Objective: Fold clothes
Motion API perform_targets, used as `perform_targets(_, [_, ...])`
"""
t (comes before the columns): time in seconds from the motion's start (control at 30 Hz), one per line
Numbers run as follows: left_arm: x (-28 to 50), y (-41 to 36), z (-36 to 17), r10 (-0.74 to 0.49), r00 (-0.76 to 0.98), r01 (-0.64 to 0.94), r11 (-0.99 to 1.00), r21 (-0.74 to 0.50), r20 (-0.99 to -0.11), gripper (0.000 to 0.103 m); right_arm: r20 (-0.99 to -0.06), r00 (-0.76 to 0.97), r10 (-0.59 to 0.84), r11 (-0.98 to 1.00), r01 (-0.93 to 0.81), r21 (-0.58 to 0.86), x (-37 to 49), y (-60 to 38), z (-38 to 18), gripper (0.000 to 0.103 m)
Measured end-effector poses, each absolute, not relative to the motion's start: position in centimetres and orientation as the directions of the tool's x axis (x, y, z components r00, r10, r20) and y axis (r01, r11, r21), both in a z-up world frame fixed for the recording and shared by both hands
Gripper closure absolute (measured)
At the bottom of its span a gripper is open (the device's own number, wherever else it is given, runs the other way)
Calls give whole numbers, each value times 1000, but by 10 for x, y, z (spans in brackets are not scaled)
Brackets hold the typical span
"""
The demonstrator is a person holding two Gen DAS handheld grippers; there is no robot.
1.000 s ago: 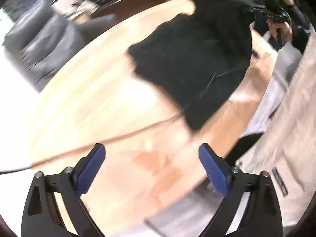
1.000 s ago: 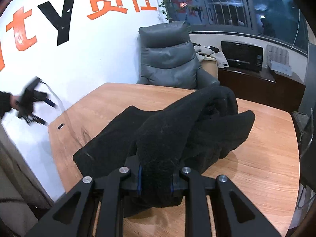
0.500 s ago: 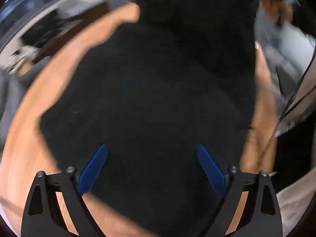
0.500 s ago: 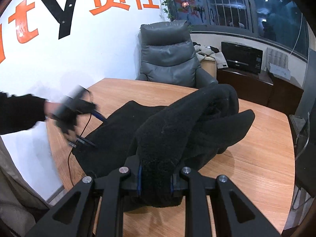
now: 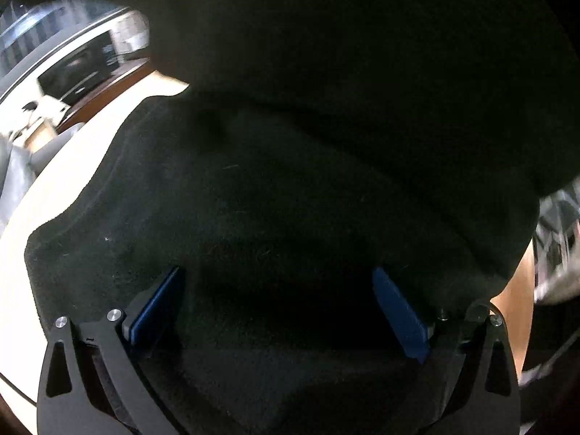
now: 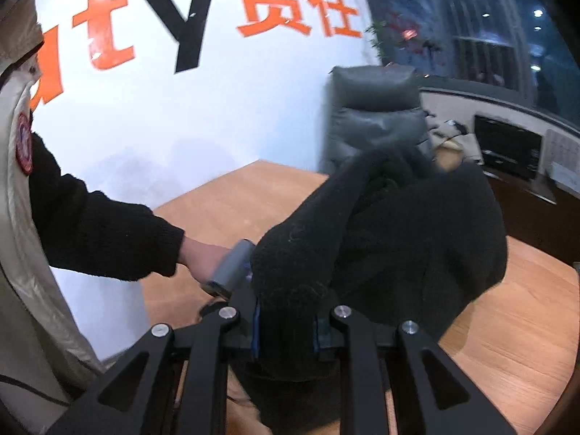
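A black fleece garment [image 5: 290,199] lies on the wooden table [image 5: 72,181] and fills the left wrist view. My left gripper [image 5: 279,308] is open, its blue pads [image 5: 156,304] wide apart just over the cloth. My right gripper [image 6: 286,330] is shut on a thick bunched fold of the same garment [image 6: 417,235], held raised above the table [image 6: 525,308]. In the right wrist view the left hand and its grey gripper handle [image 6: 232,268] reach under the lifted cloth.
A grey leather armchair [image 6: 377,116] stands behind the table by the white wall with orange lettering [image 6: 290,3]. A dark cabinet with a black appliance [image 6: 507,148] is at the back right. The person's beige jacket [image 6: 21,253] is at the left.
My left gripper has moved in from the table's edge onto the garment, staying open. My right gripper has lifted the bunched cloth higher and turned left.
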State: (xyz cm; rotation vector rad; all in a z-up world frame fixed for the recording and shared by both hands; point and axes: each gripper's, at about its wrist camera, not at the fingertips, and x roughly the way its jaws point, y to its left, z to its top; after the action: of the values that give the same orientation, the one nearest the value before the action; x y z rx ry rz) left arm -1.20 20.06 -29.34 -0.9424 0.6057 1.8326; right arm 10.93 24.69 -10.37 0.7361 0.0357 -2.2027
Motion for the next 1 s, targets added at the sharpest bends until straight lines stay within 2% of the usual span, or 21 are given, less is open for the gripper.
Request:
perform_targets(0.27, [-6, 265, -300, 505, -389, -741, -668, -64, -771, 0, -565, -532, -631, -738, 636, 225, 104, 281, -100, 83])
perform_targets(0.47, [-17, 255, -296, 644, -346, -728, -643, -238, -682, 1, -561, -529, -636, -734, 639, 230, 102, 285, -96, 83])
perform_targets(0.6, [-19, 236, -292, 702, -304, -735, -603, -311, -644, 1, -593, -481, -646, -717, 649, 254, 105, 276, -126, 83])
perform_targets(0.77, [-2, 161, -254, 627, -391, -692, -683, -234, -674, 0, -618, -425, -661, -691, 665, 282, 105, 262, -152, 82])
perform_targets(0.9, [12, 99, -223, 555, -460, -645, -745, -169, -693, 0, -663, -366, -653, -647, 725, 237, 107, 234, -169, 82])
perform_targets(1.0, [40, 37, -173, 434, -560, -535, -840, -92, -706, 0, -707, -326, -627, -610, 771, 185, 109, 210, -182, 82])
